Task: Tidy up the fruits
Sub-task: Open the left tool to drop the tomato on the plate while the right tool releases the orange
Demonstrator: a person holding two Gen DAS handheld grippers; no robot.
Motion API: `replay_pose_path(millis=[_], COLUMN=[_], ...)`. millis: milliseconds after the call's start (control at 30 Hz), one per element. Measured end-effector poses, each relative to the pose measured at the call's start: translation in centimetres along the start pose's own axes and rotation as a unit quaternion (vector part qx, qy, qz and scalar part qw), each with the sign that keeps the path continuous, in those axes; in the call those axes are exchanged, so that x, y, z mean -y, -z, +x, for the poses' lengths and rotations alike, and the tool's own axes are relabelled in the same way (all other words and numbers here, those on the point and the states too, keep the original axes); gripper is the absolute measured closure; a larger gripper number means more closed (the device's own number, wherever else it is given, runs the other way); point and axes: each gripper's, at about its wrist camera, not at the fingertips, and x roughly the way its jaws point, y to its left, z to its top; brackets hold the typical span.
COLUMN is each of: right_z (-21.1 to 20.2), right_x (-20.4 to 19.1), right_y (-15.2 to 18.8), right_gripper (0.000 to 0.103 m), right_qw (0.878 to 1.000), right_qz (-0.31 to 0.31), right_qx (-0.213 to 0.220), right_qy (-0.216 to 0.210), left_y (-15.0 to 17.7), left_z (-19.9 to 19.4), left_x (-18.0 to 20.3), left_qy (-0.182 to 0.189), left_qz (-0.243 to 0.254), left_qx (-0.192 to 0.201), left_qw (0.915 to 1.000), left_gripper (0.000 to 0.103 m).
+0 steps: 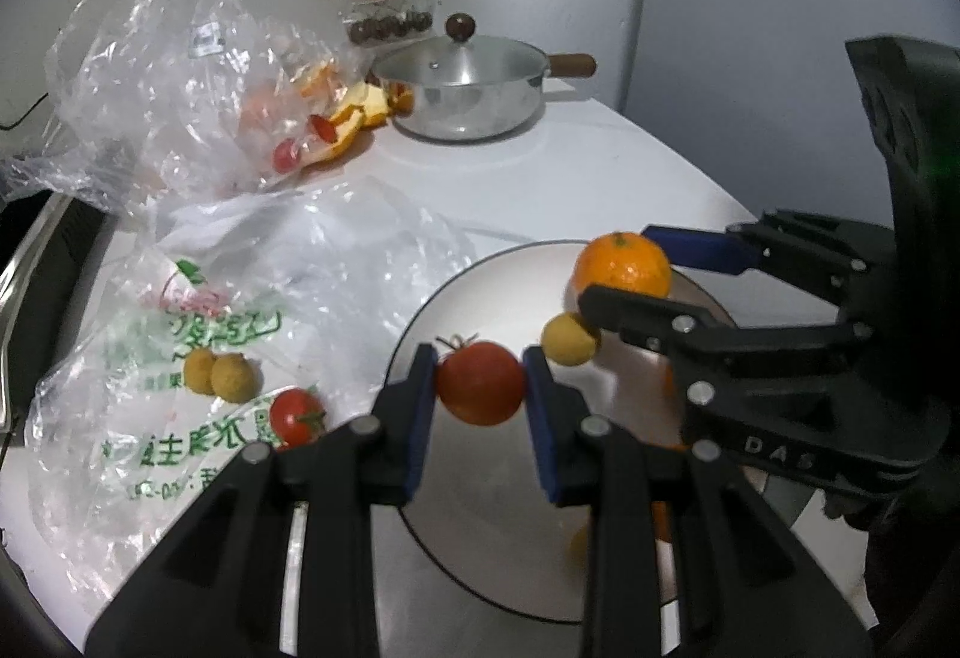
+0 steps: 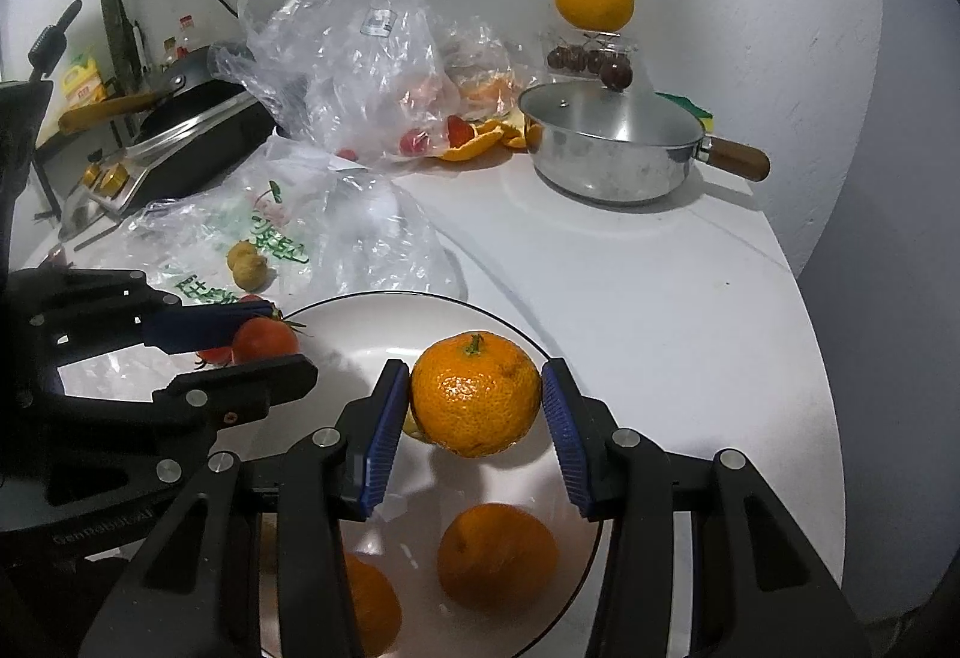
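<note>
Left gripper (image 1: 480, 388) tilted down over the plate (image 1: 480, 538), pinching a tomato (image 1: 480, 383), right gripper (image 2: 476, 406) tilted down beside it, pinching an orange (image 2: 476, 394) above two oranges (image 2: 497, 556) on the plate

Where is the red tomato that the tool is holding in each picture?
Left wrist view: the tomato sits low in the middle, pinched in the left tool over the plate.
Right wrist view: the tomato is at the left, by the plate's edge.
Shared landmark: the steel pot at the back.
</note>
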Motion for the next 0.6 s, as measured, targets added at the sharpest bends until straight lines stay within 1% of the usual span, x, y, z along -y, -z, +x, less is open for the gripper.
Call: replay_pose_path(millis=[333, 367, 400, 467, 500, 533, 567, 600], right_z=[0.53, 0.59, 0.60, 0.56, 0.48, 0.33, 0.09, -0.04], right_x=[0.34, 0.34, 0.32, 0.22, 0.16, 0.13, 0.10, 0.16], right_y=[-0.11, -0.12, -0.11, -0.13, -0.14, -0.16, -0.22, -0.21], right_gripper=[0.055, 0.055, 0.055, 0.054, 0.054, 0.054, 0.054, 0.054], right_qw=[1.000, 1.000, 1.000, 1.000, 1.000, 1.000, 1.000, 1.000], right_qz=[0.003, 0.004, 0.004, 0.004, 0.004, 0.004, 0.005, 0.005], right_qx=[-0.006, -0.007, -0.008, -0.009, -0.009, -0.007, -0.004, -0.002], right_qy=[0.003, 0.004, 0.004, 0.007, 0.008, 0.010, 0.012, 0.013], left_y=[-0.06, -0.06, -0.05, 0.00, 0.03, 0.05, 0.12, 0.16], left_z=[0.26, 0.24, 0.21, 0.12, 0.06, -0.04, -0.25, -0.43], left_x=[-0.22, -0.20, -0.18, -0.21, -0.22, -0.24, -0.36, -0.42], left_qy=[0.006, 0.006, 0.005, 0.005, 0.004, 0.002, 0.001, 0.001], left_qz=[-0.005, -0.005, -0.004, -0.005, -0.006, -0.007, -0.010, -0.013], left_qx=[-0.005, -0.006, -0.005, -0.004, -0.004, -0.003, -0.002, 0.000], left_qw=[1.0000, 1.0000, 1.0000, 1.0000, 1.0000, 1.0000, 0.9999, 0.9999], left_gripper=[0.072, 0.071, 0.067, 0.066, 0.064, 0.062, 0.054, 0.052])
